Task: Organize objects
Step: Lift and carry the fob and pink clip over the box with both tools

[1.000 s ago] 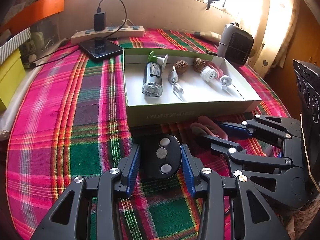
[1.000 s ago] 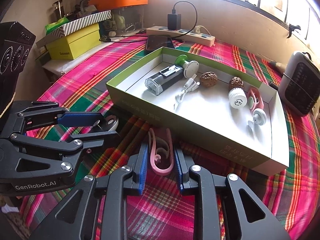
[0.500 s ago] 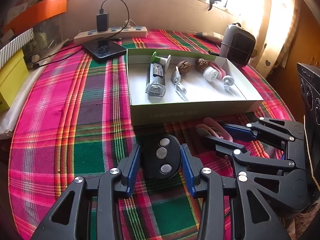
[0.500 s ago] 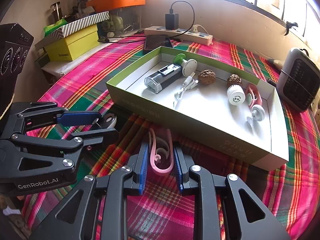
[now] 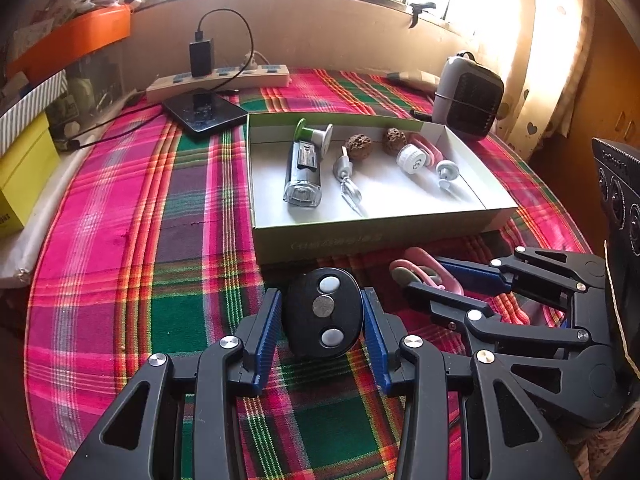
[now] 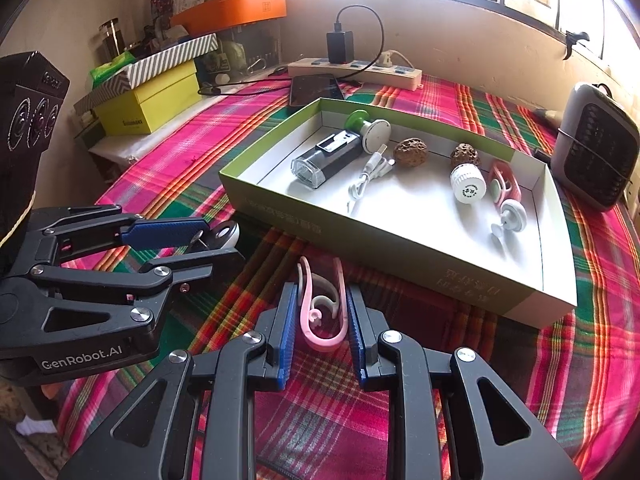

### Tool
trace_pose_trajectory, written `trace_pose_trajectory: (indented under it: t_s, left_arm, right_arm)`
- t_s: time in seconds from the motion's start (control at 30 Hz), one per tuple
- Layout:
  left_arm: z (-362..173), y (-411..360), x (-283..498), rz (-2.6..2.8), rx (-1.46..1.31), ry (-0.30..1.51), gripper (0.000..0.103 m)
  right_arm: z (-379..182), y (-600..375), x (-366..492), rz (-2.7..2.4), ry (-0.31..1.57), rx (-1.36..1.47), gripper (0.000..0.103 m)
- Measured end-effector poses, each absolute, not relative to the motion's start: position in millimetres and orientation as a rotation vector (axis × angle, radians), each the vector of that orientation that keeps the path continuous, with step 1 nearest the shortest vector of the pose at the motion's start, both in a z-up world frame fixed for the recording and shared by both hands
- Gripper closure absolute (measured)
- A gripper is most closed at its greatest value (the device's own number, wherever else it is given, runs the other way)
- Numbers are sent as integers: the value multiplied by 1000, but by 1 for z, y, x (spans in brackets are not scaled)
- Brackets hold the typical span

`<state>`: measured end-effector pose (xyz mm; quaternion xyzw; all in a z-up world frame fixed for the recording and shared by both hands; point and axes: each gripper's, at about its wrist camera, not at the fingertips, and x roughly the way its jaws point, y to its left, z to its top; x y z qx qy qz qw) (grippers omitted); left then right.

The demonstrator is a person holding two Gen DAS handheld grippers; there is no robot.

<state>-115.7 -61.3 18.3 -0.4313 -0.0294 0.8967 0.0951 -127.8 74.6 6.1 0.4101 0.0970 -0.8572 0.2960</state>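
My left gripper (image 5: pixel 322 296) is shut on a black oval key fob (image 5: pixel 323 312) with three round buttons, held low over the plaid cloth in front of the box. To its right, my right gripper (image 6: pixel 321 289) is shut on a pink curved clip (image 6: pixel 320 341). That clip (image 5: pixel 416 258) and the right gripper (image 5: pixel 424 276) also show in the left wrist view. The left gripper (image 6: pixel 220 240) appears at the left of the right wrist view. Behind both stands a shallow green-sided box (image 5: pixel 360 236), which holds a clear-ended light (image 5: pixel 303 176), a cable, two walnuts and several small white and pink pieces.
A grey heater (image 5: pixel 468 96) stands behind the box's right corner. A phone (image 5: pixel 204 114) and a power strip (image 5: pixel 224 78) lie at the back. Yellow (image 6: pixel 148 102) and orange boxes are stacked at the table's left edge. Plaid cloth covers the table.
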Motion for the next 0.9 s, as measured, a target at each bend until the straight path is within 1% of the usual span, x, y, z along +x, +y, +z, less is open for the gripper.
trace_pose_trajectory:
  t_s: [0.47,0.9]
  left_arm:
    - [37,-55,-115,2686,-1227,-57,65]
    - [50,-47,-130,2697,-1191,-44,65]
  right_arm:
    - [25,85,-126,-2313,230,1038,78]
    - [39,100,-140,-2372,184,1016,78]
